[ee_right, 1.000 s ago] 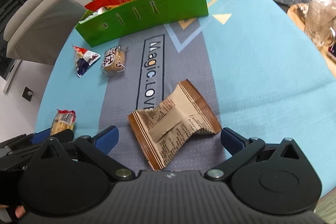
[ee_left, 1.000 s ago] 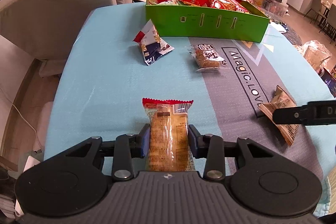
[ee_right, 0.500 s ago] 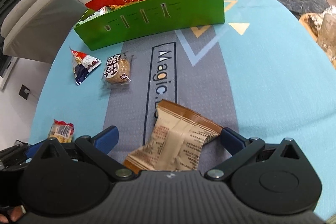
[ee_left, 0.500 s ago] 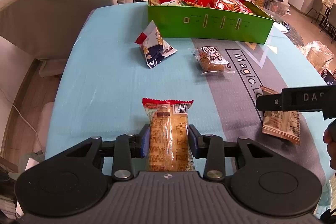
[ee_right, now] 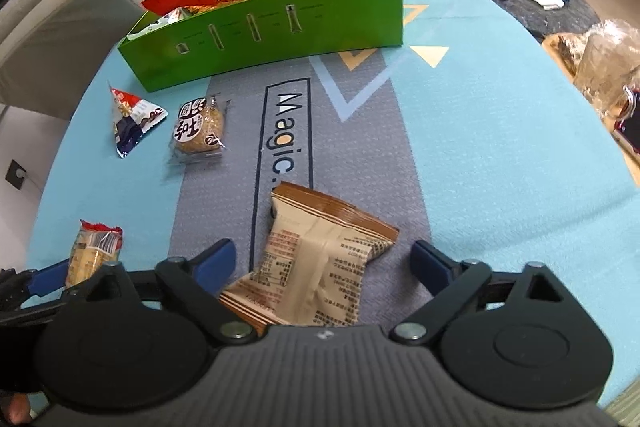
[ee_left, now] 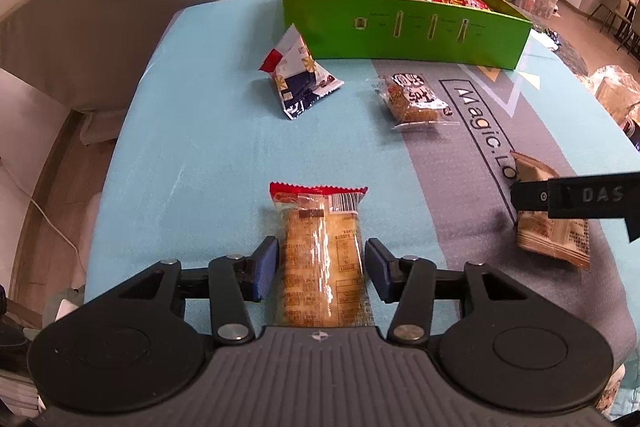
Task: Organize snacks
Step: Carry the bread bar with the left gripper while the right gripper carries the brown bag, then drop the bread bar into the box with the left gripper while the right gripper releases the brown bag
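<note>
Opening now on the left gripper, pads just clear of the long biscuit pack pinched a second ago, pack flat on the tabletop between them. Spread wide on the right gripper, astride the beige snack pack, not touching. Farther off: triangular pouch, round cookie pack, full green box.

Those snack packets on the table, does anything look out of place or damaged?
Four packets lie loose outside the green box: a triangular pouch, a round cookie, a red-topped bar and a crumpled, skewed brown packet. Nothing looks torn or spilled.
</note>
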`<control>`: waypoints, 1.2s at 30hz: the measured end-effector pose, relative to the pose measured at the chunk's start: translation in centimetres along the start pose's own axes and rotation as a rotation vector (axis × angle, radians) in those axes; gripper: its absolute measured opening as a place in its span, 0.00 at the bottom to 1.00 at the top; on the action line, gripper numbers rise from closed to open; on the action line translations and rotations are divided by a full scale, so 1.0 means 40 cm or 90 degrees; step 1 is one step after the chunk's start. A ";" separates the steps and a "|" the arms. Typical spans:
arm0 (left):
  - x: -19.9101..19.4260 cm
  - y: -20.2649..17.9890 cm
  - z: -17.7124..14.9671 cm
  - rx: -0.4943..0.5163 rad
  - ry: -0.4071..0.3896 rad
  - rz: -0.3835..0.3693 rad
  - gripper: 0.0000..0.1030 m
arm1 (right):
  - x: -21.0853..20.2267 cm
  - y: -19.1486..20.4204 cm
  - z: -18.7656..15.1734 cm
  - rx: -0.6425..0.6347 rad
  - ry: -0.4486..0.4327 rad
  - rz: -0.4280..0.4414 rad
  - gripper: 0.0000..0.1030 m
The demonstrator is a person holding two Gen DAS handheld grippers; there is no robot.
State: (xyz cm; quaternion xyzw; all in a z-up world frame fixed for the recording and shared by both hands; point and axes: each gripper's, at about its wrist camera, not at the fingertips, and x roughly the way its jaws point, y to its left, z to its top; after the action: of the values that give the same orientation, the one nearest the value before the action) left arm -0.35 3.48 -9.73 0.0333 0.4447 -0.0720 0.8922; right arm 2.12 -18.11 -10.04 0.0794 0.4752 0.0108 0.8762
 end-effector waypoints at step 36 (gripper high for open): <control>-0.083 -0.049 0.299 0.029 -0.184 -0.026 0.33 | -0.121 0.014 0.246 -0.080 -0.236 0.131 0.63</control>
State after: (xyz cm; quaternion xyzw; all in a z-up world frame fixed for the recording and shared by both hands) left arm 6.80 0.40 0.15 0.0341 0.3103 -0.1041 0.9443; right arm 7.73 -19.29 -0.65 0.0731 0.2938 0.1151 0.9461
